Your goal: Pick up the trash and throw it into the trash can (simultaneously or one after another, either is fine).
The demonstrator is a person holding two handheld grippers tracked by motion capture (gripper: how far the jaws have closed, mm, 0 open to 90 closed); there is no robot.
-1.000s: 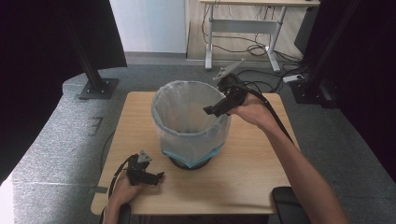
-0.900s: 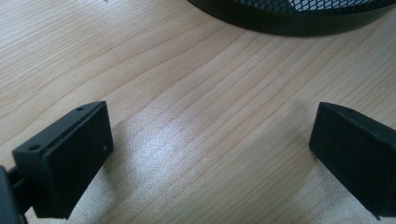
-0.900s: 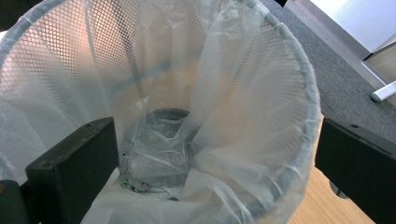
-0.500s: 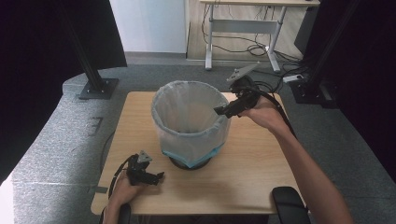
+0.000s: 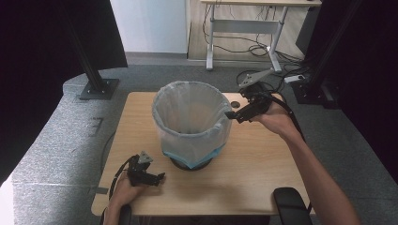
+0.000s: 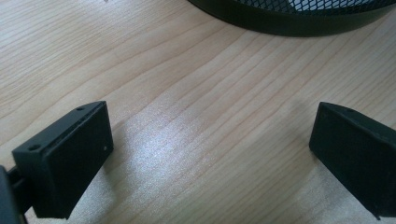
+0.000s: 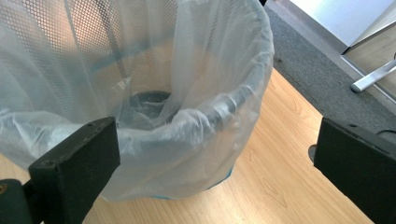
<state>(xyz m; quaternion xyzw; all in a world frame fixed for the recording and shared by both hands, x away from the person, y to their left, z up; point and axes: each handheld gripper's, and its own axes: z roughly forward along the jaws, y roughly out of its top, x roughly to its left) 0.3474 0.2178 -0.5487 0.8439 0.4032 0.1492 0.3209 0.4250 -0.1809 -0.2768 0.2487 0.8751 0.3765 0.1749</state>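
Note:
A black mesh bin (image 5: 190,122) lined with a clear plastic bag (image 5: 187,140) stands upright in the middle of the wooden table (image 5: 253,164). My right gripper (image 5: 231,114) is held at the bin's right rim, jaws open, tips close to the bag's folded edge. In the right gripper view the lined bin (image 7: 154,70) sits ahead between the wide-apart jaws of that gripper (image 7: 215,163). My left gripper (image 5: 157,177) rests low on the table at the front left, open with nothing in it. In the left gripper view its jaws (image 6: 210,158) frame bare wood, with the bin's base (image 6: 289,18) beyond.
A small dark round thing (image 5: 236,102) lies on the table behind the right gripper. A black stand (image 5: 96,86) is on the floor at the far left, and a desk frame (image 5: 248,28) with cables is farther back. A black padded part (image 5: 291,206) sits at the near right edge.
My right gripper has drawn back to the right and a little nearer, from over the bin's opening to its right rim. The left gripper has stayed put.

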